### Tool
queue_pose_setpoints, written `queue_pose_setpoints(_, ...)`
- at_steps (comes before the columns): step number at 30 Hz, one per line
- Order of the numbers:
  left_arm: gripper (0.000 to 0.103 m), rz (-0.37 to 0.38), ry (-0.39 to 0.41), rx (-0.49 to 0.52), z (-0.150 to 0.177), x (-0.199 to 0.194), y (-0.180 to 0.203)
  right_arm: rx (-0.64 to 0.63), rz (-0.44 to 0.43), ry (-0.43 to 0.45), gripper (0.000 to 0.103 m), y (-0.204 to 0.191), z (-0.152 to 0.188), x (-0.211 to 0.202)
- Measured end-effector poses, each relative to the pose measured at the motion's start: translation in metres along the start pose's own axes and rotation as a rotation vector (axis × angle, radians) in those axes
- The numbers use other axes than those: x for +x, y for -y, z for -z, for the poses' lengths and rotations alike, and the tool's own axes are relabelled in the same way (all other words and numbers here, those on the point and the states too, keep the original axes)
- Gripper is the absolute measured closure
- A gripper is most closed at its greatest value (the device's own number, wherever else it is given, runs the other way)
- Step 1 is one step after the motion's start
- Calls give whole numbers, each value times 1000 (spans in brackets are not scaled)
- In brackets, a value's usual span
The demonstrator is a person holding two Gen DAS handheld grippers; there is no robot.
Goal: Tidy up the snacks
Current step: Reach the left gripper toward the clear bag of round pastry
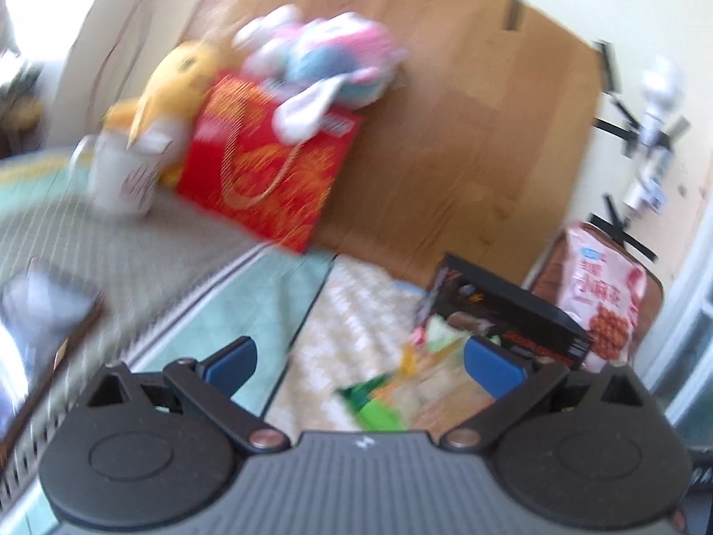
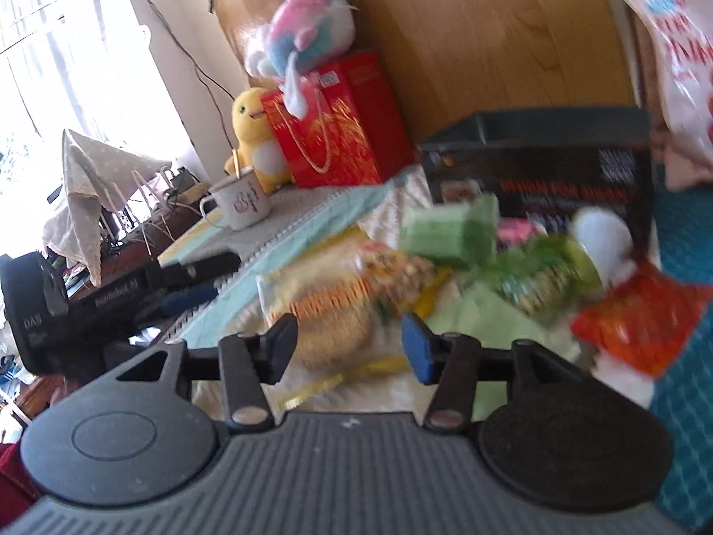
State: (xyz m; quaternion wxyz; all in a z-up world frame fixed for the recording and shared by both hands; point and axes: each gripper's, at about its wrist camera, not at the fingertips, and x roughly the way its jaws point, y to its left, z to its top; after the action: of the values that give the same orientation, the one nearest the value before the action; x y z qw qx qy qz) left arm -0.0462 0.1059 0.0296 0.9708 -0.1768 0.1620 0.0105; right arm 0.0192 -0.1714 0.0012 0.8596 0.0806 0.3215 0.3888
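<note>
Left gripper: jaws spread wide, nothing between them, hovering over the pale patterned bed cover and aimed at the near edge of the snack pile. Right gripper: jaws released, empty, hanging low just above the yellow-orange snack packet. The left unit shows in the right wrist view as a black body off to the side.

Count, big to small: one wooden headboard panel; one red gift bag with gold print; one black snack box standing behind the pile; one pink snack bag beside the box; two plush toys, pink-blue on the gift bag, yellow next to it; one white enamel mug.

Loose packets lie heaped in front of the box: green, orange-red, others blurred, count unclear.
</note>
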Motion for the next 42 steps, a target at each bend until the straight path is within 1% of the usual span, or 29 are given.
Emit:
queue_pose_setpoints(2, 2, -7, 16, 106, -7, 1, 20, -15, 9, -37, 48, -2, 7, 3)
queue_pose_setpoints(3, 2, 1, 12, 144, -9, 3, 28, -31, 12, -55, 48, -5, 10, 7)
queue_pose_setpoints(4, 5, 12, -8, 169, -9, 8, 34, -48, 9, -68, 48, -9, 12, 10)
queue_pose_setpoints(6, 15, 15, -80, 195, -9, 23, 41, -90, -3, -93, 45, -21, 16, 18)
queue_pose_setpoints(7, 30, 11, -123, 197, -7, 31, 43, -116, -5, -107, 43, -27, 18, 22)
queue_pose_setpoints(8, 49, 11, -166, 188, -4, 38, 43, -146, -3, -121, 39, -35, 20, 27)
queue_pose_setpoints(9, 54, 19, -201, 170, 0, 41, 40, -179, 3, -123, 36, -42, 22, 31)
queue_pose_setpoints(10, 53, 29, -209, 148, 3, 41, 37, -212, 12, -116, 35, -47, 24, 33)
queue_pose_setpoints(11, 56, 43, -213, 135, 6, 38, 35, -237, 20, -115, 35, -51, 25, 35)
queue_pose_setpoints(13, 58, 49, -226, 120, 10, 32, 32, -245, 40, -99, 37, -52, 26, 35)
queue_pose_setpoints(14, 58, 53, -236, 106, 12, 28, 29, -234, 48, -92, 41, -51, 26, 34)
queue_pose_setpoints(15, 58, 63, -253, 87, 14, 25, 25, -222, 61, -85, 50, -47, 24, 32)
queue_pose_setpoints(16, 58, 87, -278, 60, 16, 22, 21, -213, 81, -78, 53, -44, 23, 29)
queue_pose_setpoints(18, 58, 164, -343, 0, 22, 18, 13, -191, 105, -65, 53, -37, 23, 22)
queue_pose_setpoints(20, 58, 222, -400, -25, 30, 16, 11, -188, 132, -58, 53, -33, 26, 12)
queue_pose_setpoints(21, 58, 241, -415, -25, 34, 14, 11, -183, 134, -52, 53, -31, 28, 6)
queue_pose_setpoints(24, 50, 269, -408, 21, 38, 2, 16, -148, 150, -5, 51, -24, 35, -17)
queue_pose_setpoints(26, 36, 277, -376, 35, 36, -5, 17, -126, 171, 17, 51, -19, 36, -28)
queue_pose_setpoints(28, 29, 276, -339, 30, 31, -10, 15, -100, 188, 36, 50, -14, 36, -35)
queue_pose_setpoints(30, 28, 267, -311, 16, 26, -13, 11, -78, 193, 56, 49, -9, 38, -42)
queue_pose_setpoints(33, 28, 236, -299, -9, 22, -10, 7, -55, 184, 67, 49, -7, 40, -40)
queue_pose_setpoints(37, 28, 201, -291, -14, 19, -10, 1, -86, 154, 56, 48, -12, 44, -34)
queue_pose_setpoints(40, 31, 198, -296, -18, 17, -8, 1, -117, 145, 49, 43, -12, 42, -29)
queue_pose_setpoints(42, 32, 205, -304, -11, 17, -6, 3, -135, 147, 43, 42, -12, 42, -25)
